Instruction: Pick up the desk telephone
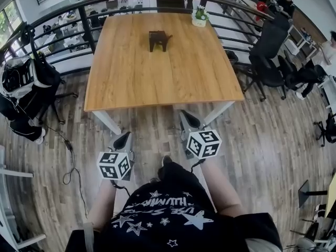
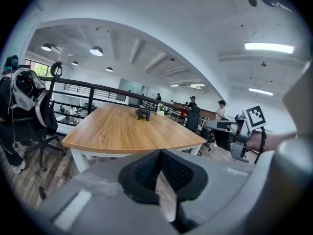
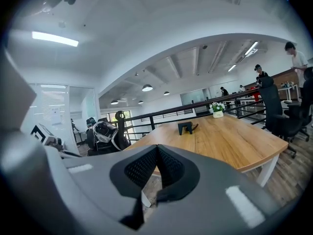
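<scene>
While the person stands off the near edge of the table [image 1: 131, 83], telephone [image 1: 159, 40] place: far half of the wood top, about mid-width, well apart from both grippers.
Long axis: runs side to side across the table in the head view.
Facing: can't tell, too small.
Look: dark, low and blocky, with a thin bit poking out to its right.
Neighbour: potted plant [image 1: 199, 16] at the far right edge.
Left gripper [image 2: 157, 168]: jaws pressed together, nothing between.
Right gripper [image 3: 157, 163]: jaws closed too, empty.
</scene>
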A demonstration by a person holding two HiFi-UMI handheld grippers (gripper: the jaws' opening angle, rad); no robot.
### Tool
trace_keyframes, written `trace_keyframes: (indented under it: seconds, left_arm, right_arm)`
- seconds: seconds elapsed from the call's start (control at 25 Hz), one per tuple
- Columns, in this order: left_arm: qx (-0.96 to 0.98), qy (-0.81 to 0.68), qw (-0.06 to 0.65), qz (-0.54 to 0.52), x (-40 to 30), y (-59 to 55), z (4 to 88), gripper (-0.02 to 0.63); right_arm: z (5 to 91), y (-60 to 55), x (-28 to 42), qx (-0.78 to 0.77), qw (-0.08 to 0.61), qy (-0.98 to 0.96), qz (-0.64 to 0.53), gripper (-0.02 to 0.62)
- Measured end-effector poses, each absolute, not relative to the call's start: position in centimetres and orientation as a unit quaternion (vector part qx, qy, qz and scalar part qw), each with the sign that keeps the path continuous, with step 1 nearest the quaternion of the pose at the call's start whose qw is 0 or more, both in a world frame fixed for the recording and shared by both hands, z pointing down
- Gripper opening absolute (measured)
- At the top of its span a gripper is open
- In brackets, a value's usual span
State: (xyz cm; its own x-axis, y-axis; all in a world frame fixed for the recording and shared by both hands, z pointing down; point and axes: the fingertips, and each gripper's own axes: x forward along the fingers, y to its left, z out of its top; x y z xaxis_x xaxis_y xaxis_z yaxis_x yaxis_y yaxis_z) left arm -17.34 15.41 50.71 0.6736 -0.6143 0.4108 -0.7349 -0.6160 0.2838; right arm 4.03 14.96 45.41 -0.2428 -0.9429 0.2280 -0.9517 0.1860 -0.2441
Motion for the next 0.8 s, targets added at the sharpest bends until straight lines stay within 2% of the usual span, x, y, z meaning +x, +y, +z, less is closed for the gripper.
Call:
trace_keyframes:
  seconds: [0.6, 0.8]
  left_arm:
    - [0.87, -0.42, 0.222, 0.135, -17.9, 6.8, 51.8, 0.002]
    - [0.865, -0.422, 0.231, 0.14, -16.2, 2.7, 52.6, 0.002]
  right_arm:
    - [47.4, 4.6, 4.6, 0.602, -0.004, -0.775, 0.191, 0.002]
    - [47.4, -0.1, 6.6, 0.599, 0.015, -0.781, 0.179, 0.002]
